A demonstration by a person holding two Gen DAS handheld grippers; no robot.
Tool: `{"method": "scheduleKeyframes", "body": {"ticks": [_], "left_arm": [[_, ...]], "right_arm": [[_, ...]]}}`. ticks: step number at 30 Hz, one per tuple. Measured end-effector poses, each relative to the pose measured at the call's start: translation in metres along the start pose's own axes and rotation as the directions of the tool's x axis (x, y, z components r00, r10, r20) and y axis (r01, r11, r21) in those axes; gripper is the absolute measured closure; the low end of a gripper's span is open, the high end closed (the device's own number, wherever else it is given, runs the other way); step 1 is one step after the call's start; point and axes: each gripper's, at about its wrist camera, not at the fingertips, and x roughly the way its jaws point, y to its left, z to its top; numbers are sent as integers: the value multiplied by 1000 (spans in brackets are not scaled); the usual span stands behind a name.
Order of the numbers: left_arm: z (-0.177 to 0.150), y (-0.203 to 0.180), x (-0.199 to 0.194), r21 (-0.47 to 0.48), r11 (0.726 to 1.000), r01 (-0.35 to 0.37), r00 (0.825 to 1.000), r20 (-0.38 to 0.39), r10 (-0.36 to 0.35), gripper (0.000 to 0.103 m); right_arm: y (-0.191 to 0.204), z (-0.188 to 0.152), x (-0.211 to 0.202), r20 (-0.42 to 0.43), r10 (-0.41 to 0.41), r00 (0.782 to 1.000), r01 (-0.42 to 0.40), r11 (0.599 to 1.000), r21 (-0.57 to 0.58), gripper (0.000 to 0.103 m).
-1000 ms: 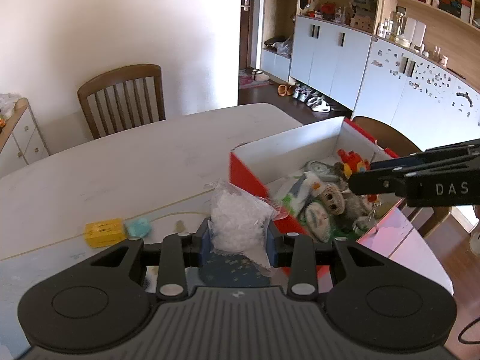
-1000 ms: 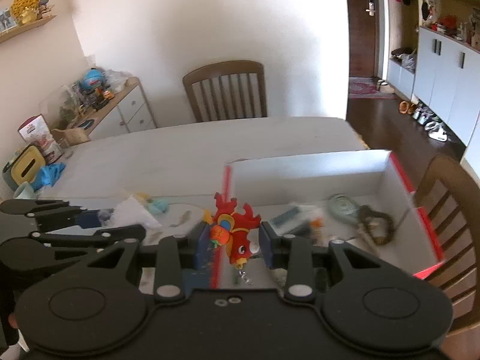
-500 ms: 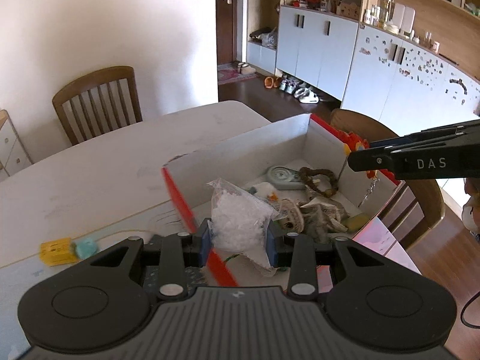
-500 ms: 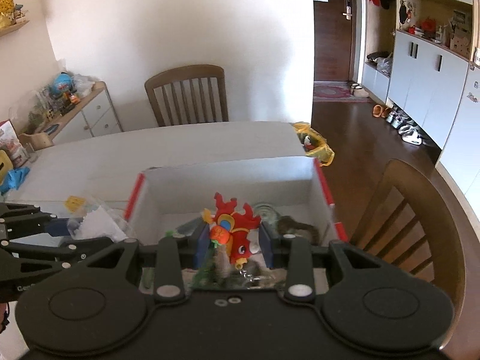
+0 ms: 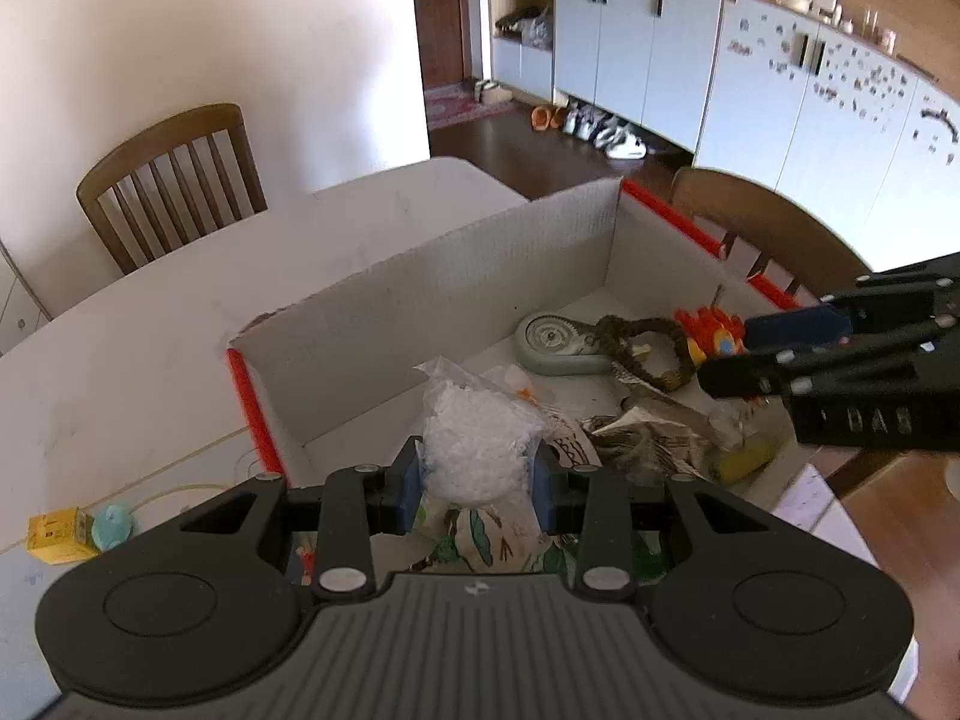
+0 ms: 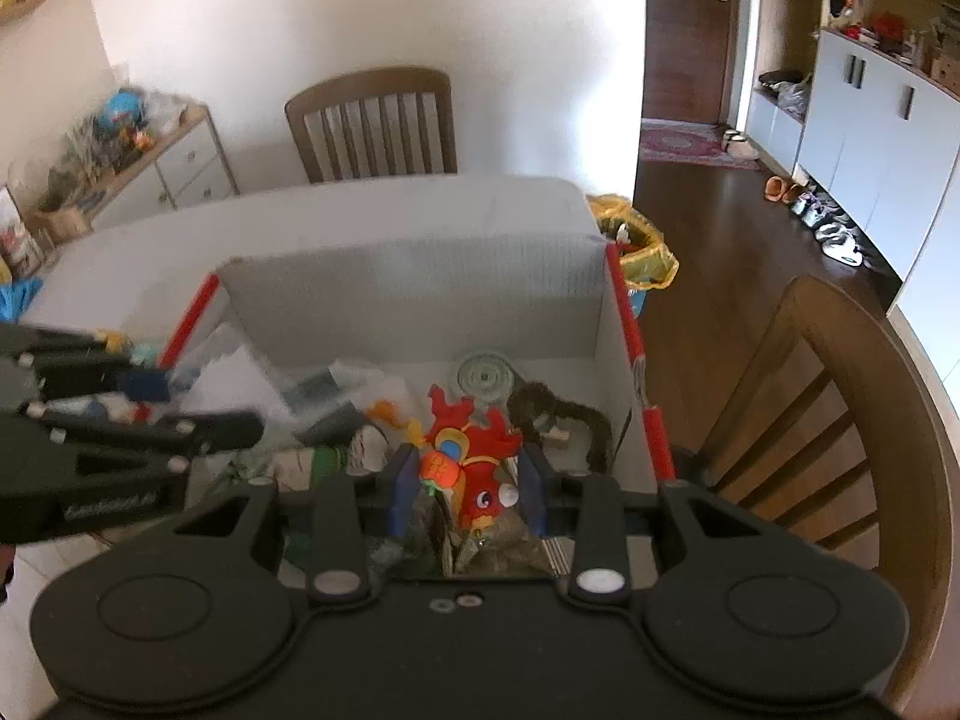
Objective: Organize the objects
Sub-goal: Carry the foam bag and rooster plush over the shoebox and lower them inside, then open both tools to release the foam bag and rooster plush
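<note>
Two grippers of mine hang over the open box, both tilted steeply down toward its contents. My left gripper pinches a clear bag of white bits between its blue pads, holding it above the box's near left corner. My right gripper pinches a red toy with an orange patch, held over the middle of the box; in the left view the toy pokes out past the right gripper's fingers near the box's right wall.

Below both loads the box floor is crowded: one round grey-green tape measure lies toward the far wall, one brown loop rests just beside it, and printed wrappers and one yellow piece are heaped under the right gripper. The box's two side rims are edged in red, and its far wall stands tall behind the pile.

On the tabletop left of the box sit one yellow block and one teal lump, touching. Two wooden chairs show: one behind the far tabletop edge, one close against the box's right side. One yellow-lined bin stands on the floor beyond the box's far right corner.
</note>
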Motion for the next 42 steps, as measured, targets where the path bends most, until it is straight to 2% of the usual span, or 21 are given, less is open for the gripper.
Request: {"method": "scheduleKeyframes", "body": {"ticks": [9, 18, 29, 34, 37, 39, 42], "left_arm": [[4, -7, 35, 21, 1000, 0, 997, -73, 2, 68], [-1, -1, 49, -18, 1000, 20, 992, -127, -22, 67], [-3, 2, 47, -34, 999, 18, 992, -124, -23, 66], [-5, -3, 36, -17, 1000, 6, 996, -93, -8, 63], [-4, -4, 27, -19, 1000, -4, 997, -71, 2, 53], [-5, -3, 21, -28, 1000, -12, 998, -57, 11, 42], [-5, -2, 13, -38, 999, -25, 999, -40, 23, 40]], "right_arm": [[-2, -9, 23, -69, 21, 997, -23, 999, -40, 68], [-3, -16, 37, -106, 26, 994, -31, 999, -45, 68], [-8, -14, 29, -86, 37, 996, -40, 998, -39, 54], [-8, -12, 18, -58, 46, 997, -48, 998, -42, 46], [-7, -12, 11, -40, 59, 997, -60, 997, -42, 44], [-6, -11, 6, -31, 68, 997, -69, 997, -41, 43], [-4, -10, -1, -13, 83, 996, -84, 996, -41, 41]]}}
